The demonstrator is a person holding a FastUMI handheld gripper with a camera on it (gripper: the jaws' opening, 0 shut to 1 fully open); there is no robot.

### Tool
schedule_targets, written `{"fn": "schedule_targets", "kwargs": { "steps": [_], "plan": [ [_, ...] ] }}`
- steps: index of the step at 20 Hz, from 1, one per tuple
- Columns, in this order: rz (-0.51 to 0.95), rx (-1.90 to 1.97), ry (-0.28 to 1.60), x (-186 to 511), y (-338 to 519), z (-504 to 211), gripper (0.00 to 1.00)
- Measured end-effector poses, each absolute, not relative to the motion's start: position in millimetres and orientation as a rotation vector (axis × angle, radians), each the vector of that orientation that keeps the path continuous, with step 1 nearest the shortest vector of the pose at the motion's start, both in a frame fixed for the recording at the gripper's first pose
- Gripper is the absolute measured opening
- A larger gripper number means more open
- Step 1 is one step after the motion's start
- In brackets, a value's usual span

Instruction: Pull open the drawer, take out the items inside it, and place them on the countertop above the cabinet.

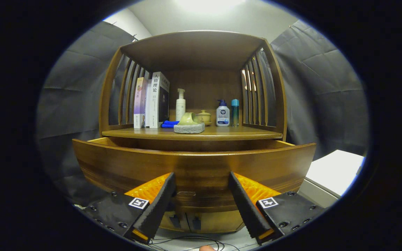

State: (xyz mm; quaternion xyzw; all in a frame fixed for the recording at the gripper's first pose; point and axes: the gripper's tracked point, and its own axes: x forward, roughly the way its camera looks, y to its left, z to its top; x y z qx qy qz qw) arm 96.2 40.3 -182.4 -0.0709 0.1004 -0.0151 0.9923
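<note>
Tool (201,181): fingers spread apart, holding nothing, set against the front panel of the drawer (194,167). Drawer: wooden, pulled out from the cabinet (277,97); its inside is hidden behind the front panel. Counter (222,133) above the drawer carries: upright books (151,101); blue cloth (169,123); white pump bottle (180,104); green cup lying on a grey stone slab (189,128); lidded jar (204,116); white bottle with blue pump (222,113); teal bottle (235,112).
</note>
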Motion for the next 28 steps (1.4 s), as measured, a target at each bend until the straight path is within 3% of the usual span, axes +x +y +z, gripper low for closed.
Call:
{"fn": "schedule_targets", "kwargs": {
  "steps": [28],
  "plan": [
    [-0.057, -0.088, 0.249, 190.2, 39.2, -192.7, 0.98]
  ]
}}
